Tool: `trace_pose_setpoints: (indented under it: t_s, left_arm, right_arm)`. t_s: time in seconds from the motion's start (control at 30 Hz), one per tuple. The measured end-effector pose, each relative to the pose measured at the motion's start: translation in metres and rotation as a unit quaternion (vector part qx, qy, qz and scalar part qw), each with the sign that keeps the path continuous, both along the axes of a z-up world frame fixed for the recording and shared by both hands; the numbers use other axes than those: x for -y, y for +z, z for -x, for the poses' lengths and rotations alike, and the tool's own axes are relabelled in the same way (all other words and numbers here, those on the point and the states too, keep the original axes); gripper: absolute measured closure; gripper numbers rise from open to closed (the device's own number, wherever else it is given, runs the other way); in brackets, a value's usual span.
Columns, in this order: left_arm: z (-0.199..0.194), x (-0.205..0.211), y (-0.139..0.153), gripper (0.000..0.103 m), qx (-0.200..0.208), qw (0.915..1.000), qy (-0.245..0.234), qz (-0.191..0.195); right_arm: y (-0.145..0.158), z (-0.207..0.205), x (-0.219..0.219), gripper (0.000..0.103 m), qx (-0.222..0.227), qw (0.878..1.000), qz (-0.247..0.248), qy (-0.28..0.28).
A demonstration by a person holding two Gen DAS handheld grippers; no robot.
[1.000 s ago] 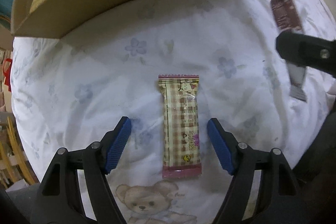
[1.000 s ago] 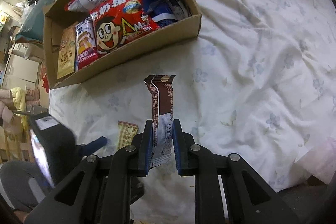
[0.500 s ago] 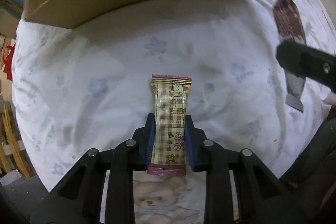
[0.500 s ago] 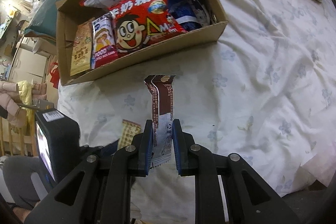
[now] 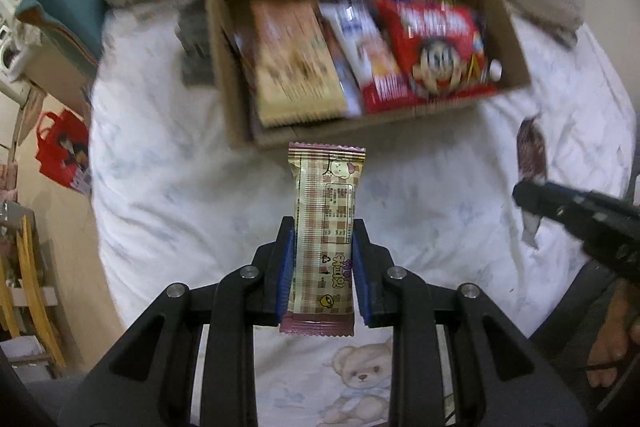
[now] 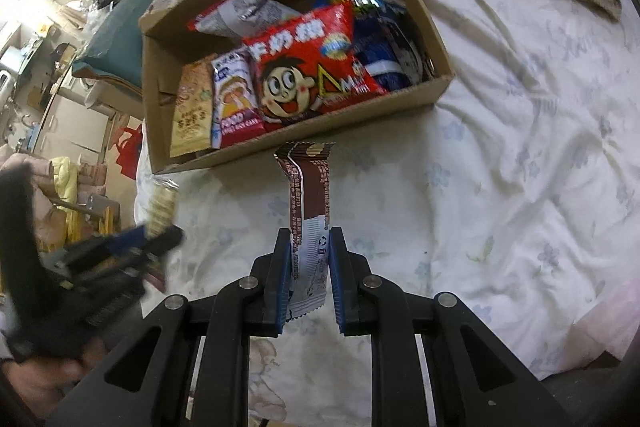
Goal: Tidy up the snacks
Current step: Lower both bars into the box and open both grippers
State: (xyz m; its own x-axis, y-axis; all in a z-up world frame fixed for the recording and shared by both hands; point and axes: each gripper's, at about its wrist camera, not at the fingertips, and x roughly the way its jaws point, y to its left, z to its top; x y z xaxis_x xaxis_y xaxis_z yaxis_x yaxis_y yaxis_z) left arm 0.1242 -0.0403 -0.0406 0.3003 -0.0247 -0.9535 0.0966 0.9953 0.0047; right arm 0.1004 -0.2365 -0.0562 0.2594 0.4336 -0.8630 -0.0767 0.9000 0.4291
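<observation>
Your left gripper (image 5: 322, 259) is clenched on a beige checked snack bar (image 5: 325, 227): the blue pads (image 5: 285, 273) press its lower half from both sides, and the upper half stands out past the fingertips, clear of the bedsheet (image 5: 168, 187). The jaws have just closed on it. The bar's far end points at the near wall of the cardboard box (image 5: 516, 39), which lies toward the far edge of the bed, and it hangs just short of that wall. Your right gripper (image 6: 309, 259) grips a brown and white wrapper (image 6: 310, 203) by its white lower end, with the brown top reaching toward the same near wall of the box (image 6: 424, 11). In the right wrist view the box holds a row of packets: a tan packet (image 6: 193, 115) at the left end, a white and maroon cake packet (image 6: 235, 99) next to it, a large red bag with a cartoon face (image 6: 308, 67) in the middle, and a blue packet (image 6: 380, 55) at the right end, with a silver pouch (image 6: 244, 11) behind them. The left wrist view is blurred over the box, so the print there cannot be read. A teddy bear print (image 5: 360, 375) shows on the sheet at the near edge of the bed, below the left gripper.
</observation>
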Motion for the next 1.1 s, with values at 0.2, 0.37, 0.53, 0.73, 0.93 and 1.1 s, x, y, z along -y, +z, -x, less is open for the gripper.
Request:
trace_pose_setpoints:
  t_s: [0.2,0.37,0.53,0.73,0.93,1.1]
  left_arm:
    - [-0.012,-0.021,0.036,0.08,0.064,0.9979,0.012,0.003]
    - [-0.021,-0.035,0.044,0.08,0.088,0.9955,0.032,0.014]
    - [-0.038,-0.041,0.047,0.08,0.121,0.9916,0.043,0.013]
    - [-0.058,-0.05,0.037,0.08,0.151,0.9866,0.05,0.036]
    - [-0.074,-0.061,0.03,0.08,0.153,0.9846,0.068,0.051]
    - [-0.088,-0.06,0.023,0.08,0.146,0.9852,0.066,0.061]
  right_arm:
    - [0.021,0.002,-0.005,0.084,0.049,0.999,0.006,0.014]
    - [0.039,-0.004,-0.002,0.084,0.091,0.996,0.001,0.011]
    - [0.058,-0.022,0.011,0.084,0.128,0.992,-0.017,-0.014]
    - [0.068,-0.048,0.02,0.084,0.15,0.988,-0.02,-0.033]
    - [0.063,-0.077,0.02,0.084,0.141,0.989,-0.02,-0.035]
    - [0.059,-0.104,0.008,0.084,0.143,0.989,-0.015,-0.02]
